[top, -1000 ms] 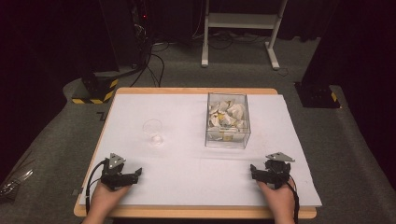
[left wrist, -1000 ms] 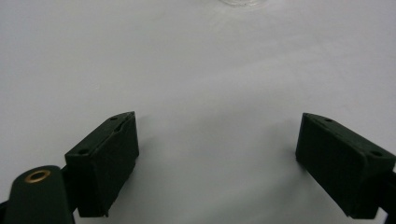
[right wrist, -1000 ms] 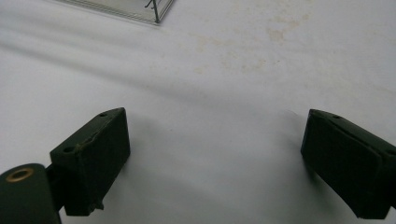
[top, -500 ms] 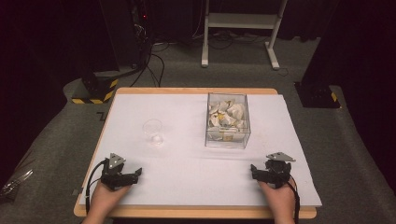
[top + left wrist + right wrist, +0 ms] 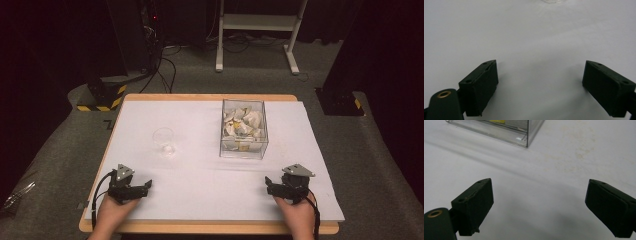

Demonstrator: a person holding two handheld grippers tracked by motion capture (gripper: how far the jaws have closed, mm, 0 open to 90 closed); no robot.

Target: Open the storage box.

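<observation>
Both grippers sat idle at the near edge of the table (image 5: 200,120). Left gripper (image 5: 146,186) had its jaws spread wide with nothing between them, just white tabletop. Right gripper (image 5: 269,182) was the same: jaws wide apart, empty.

Nearest thing ahead of the left gripper was the clear cup (image 5: 164,141), upright, standing alone left of centre; its base edge just showed at the top of the left gripper view (image 5: 554,1). Something small and pale lay in its bottom, couldn't tell what. It looked like thin clear plastic: light, easy to tip or crush, slick walls. I'd take it low to mid across the wall with a gentle squeeze, not by the rim.

Farther on, ahead of the right gripper, stood the clear box (image 5: 243,148), well apart from the cup, its near corner visible in the right gripper view (image 5: 524,137). Rigid walls, open top. The crumpled pieces (image 5: 242,122) inside looked light and soft, piled loosely; pinch one piece from above.
</observation>
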